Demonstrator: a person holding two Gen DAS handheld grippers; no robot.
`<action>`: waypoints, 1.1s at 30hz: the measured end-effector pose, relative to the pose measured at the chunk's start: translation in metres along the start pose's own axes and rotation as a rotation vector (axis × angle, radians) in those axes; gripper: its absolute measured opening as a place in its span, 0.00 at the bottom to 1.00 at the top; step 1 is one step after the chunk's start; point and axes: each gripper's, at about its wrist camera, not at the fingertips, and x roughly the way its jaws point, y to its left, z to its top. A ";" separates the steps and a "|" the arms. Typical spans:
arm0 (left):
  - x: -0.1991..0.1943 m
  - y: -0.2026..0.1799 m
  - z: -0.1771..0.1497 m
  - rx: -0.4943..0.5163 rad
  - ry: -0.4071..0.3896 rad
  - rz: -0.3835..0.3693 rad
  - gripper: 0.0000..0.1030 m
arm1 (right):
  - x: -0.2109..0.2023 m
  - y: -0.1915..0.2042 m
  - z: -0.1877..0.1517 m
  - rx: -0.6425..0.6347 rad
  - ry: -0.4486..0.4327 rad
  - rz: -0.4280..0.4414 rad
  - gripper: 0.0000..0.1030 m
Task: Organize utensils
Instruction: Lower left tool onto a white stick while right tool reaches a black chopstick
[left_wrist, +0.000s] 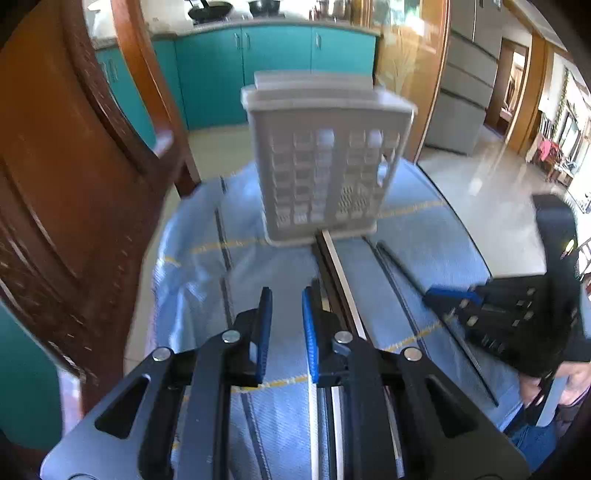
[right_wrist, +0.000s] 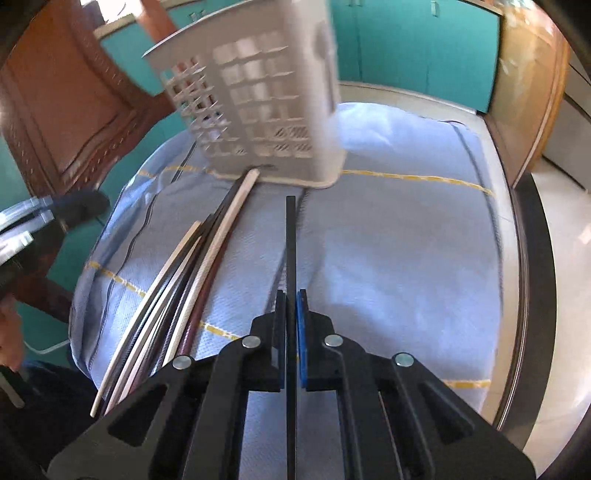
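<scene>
A pale perforated utensil basket (left_wrist: 325, 166) (right_wrist: 258, 103) stands upright at the far side of the blue cloth. Several chopsticks (right_wrist: 177, 295), light and dark, lie in a loose bundle on the cloth with their far tips at the basket's foot. In the left wrist view that bundle (left_wrist: 341, 273) runs under the right finger of my left gripper (left_wrist: 287, 299), whose blue pads stand a little apart with only cloth between them. My right gripper (right_wrist: 291, 299) (left_wrist: 443, 297) is shut on a single black chopstick (right_wrist: 290, 240), which points straight ahead toward the basket.
A blue cloth (left_wrist: 424, 229) (right_wrist: 388, 258) with yellow stripes covers the round table, whose dark rim (right_wrist: 524, 258) curves along the right. A carved wooden chair (left_wrist: 74, 184) (right_wrist: 66, 110) stands close on the left. Teal cabinets (left_wrist: 277, 66) line the back wall.
</scene>
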 end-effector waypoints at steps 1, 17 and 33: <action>0.007 -0.003 -0.002 0.004 0.027 -0.013 0.17 | 0.000 -0.002 0.000 0.007 0.004 0.001 0.06; 0.069 -0.016 -0.022 0.030 0.222 -0.014 0.17 | 0.006 0.013 0.002 -0.105 0.002 -0.121 0.08; 0.075 -0.012 -0.021 0.012 0.209 -0.025 0.07 | 0.015 0.019 0.003 -0.157 0.010 -0.191 0.16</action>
